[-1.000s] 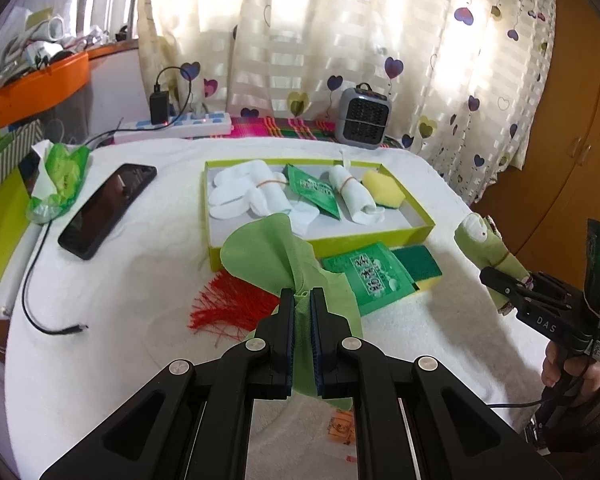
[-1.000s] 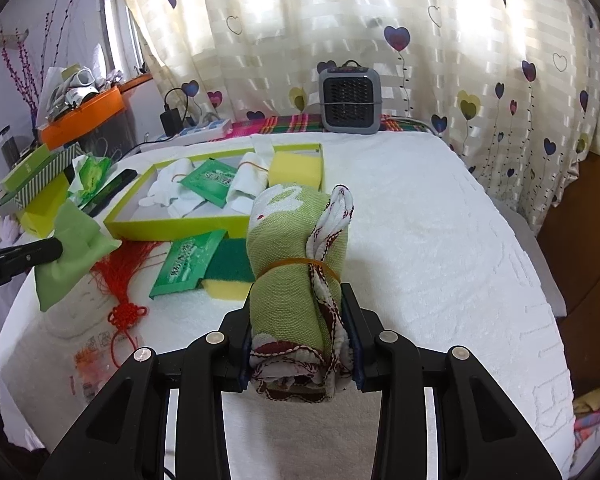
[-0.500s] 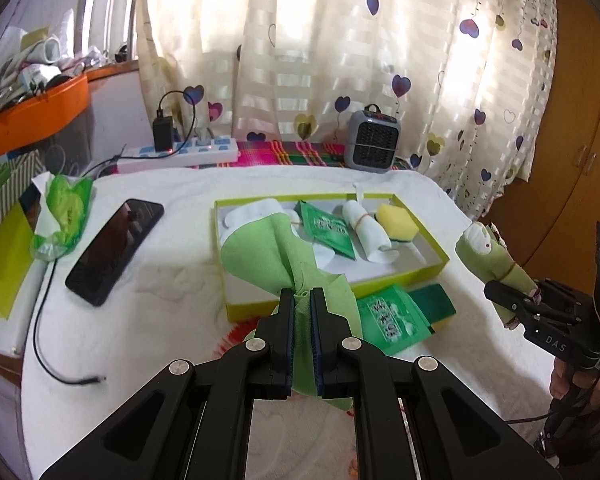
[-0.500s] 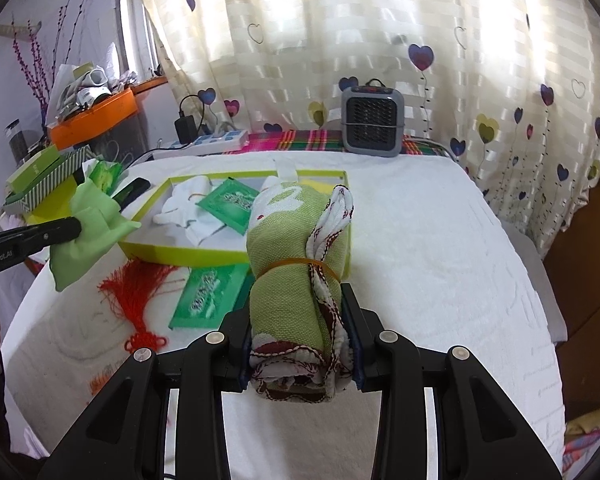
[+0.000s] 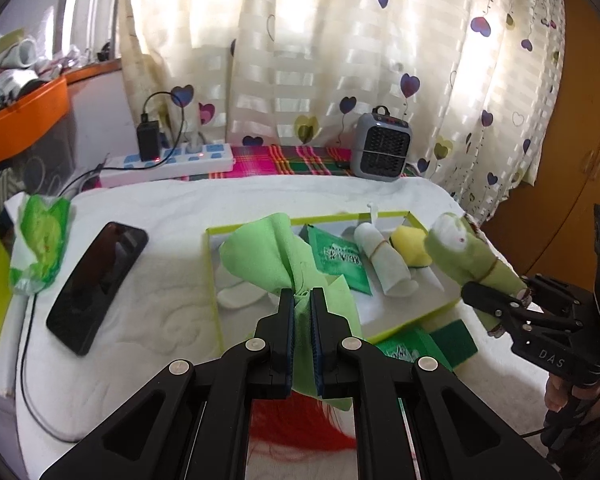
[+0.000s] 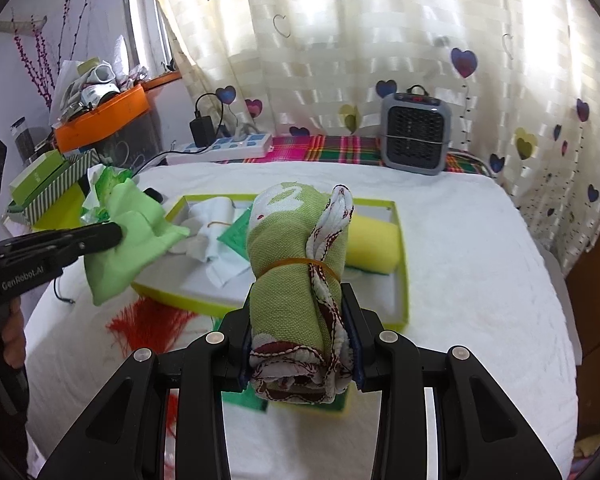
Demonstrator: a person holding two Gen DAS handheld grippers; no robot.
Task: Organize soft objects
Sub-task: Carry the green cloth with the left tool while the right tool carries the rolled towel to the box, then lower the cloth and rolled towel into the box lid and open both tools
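Two hand-held grippers are hovering over a white-covered table, each carrying something soft. The left gripper (image 5: 302, 312) is clamping a light green cloth (image 5: 268, 256) between nearly closed jaws; the cloth is fanning out above the near left corner of a shallow lime-edged tray (image 5: 214, 280). The right gripper (image 6: 300, 336) is squeezing a rolled green towel (image 6: 292, 256), bound by a rubber band, with its jaws partly spread around the roll.

Compared with a second ago, both grippers are sitting closer to the tray. The tray is filling more of each view, and the red tassel (image 5: 300, 424) that lay in front of the left gripper is now mostly hiding beneath its arms. In the left wrist view the rolled towel is now hanging over the tray's right edge, where earlier it was off to the side. Neither grip is changing.

Inside the tray are lying a white rolled cloth (image 5: 384, 260), a green packet (image 5: 340, 260) and a yellow sponge (image 5: 410, 246). A black phone (image 5: 98, 284) is resting left of the tray. What lies under the left cloth is probably white fabric, though it is mostly covered.
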